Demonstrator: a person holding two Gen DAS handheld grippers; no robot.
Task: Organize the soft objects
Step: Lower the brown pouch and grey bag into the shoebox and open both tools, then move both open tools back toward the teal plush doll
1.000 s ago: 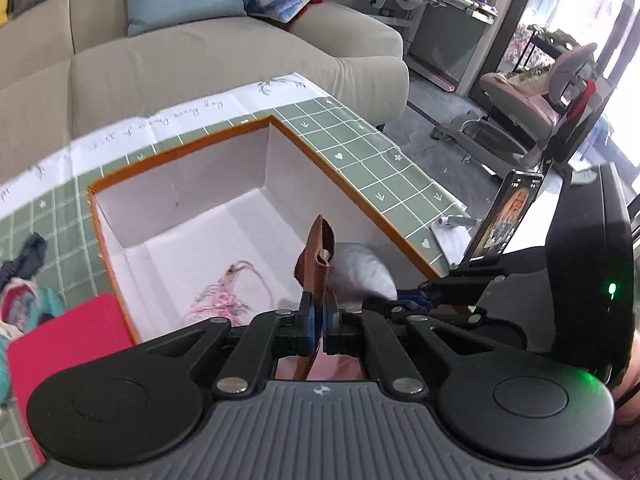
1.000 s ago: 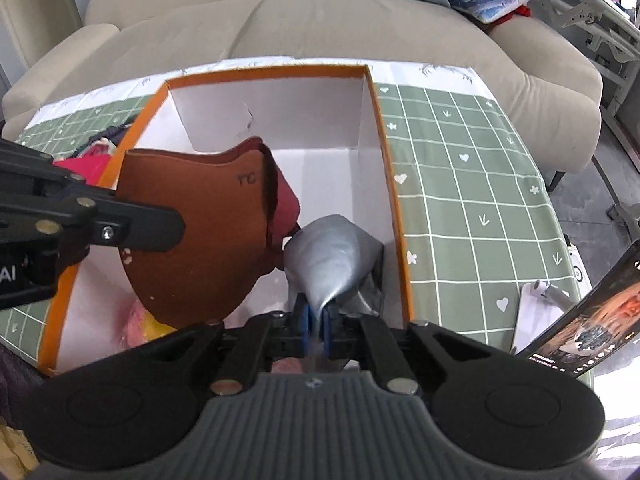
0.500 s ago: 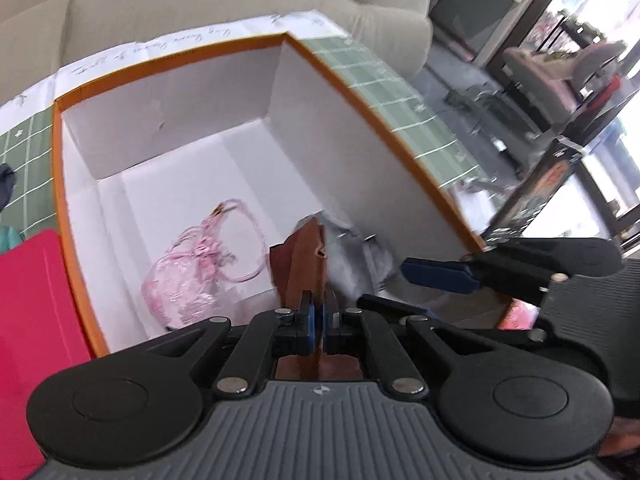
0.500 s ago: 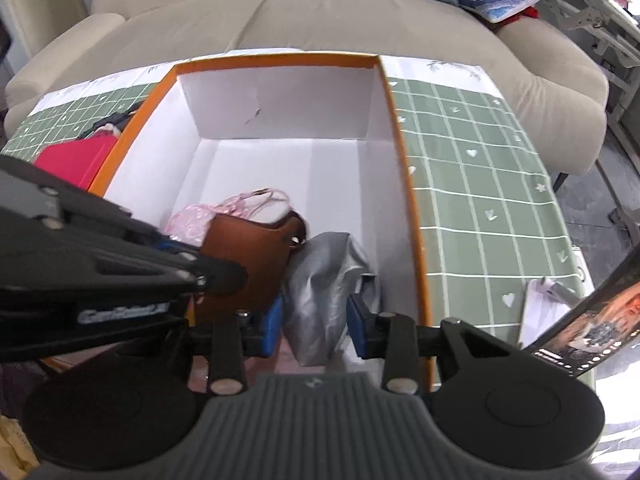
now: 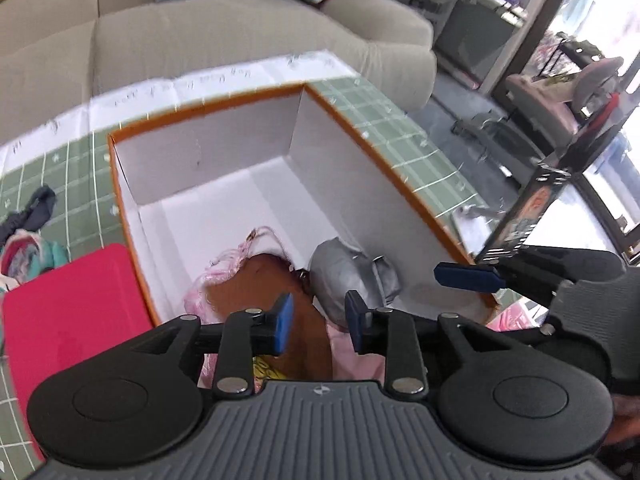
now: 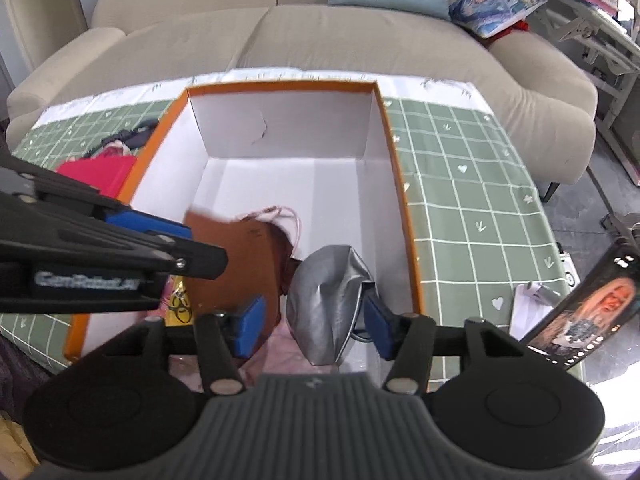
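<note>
Released brown pouch (image 5: 256, 292) now lies beside silver pouch (image 6: 330, 300), boxed.

- Left claw (image 5: 318, 322): jaws opening, blue pads apart; the brown pouch (image 5: 276, 284) lies below the gap, no pad pressing on it.
- Orange-rimmed box (image 5: 384, 160), white inside, stands on the green grid-patterned surface (image 5: 404, 136).
- In the near end of the box: brown pouch, a silver pouch (image 5: 348, 276) just beside it to the right, a pink item (image 5: 236, 264) partly under the brown one.
- Right claw (image 5: 466, 274): one blue pad seen at the box's right rim; other finger not visible.
- Left of the box: red flat item (image 5: 68, 304), heap of dark and colourful cloth (image 5: 28, 236).
- Beige sofa (image 5: 208, 44) behind.
</note>
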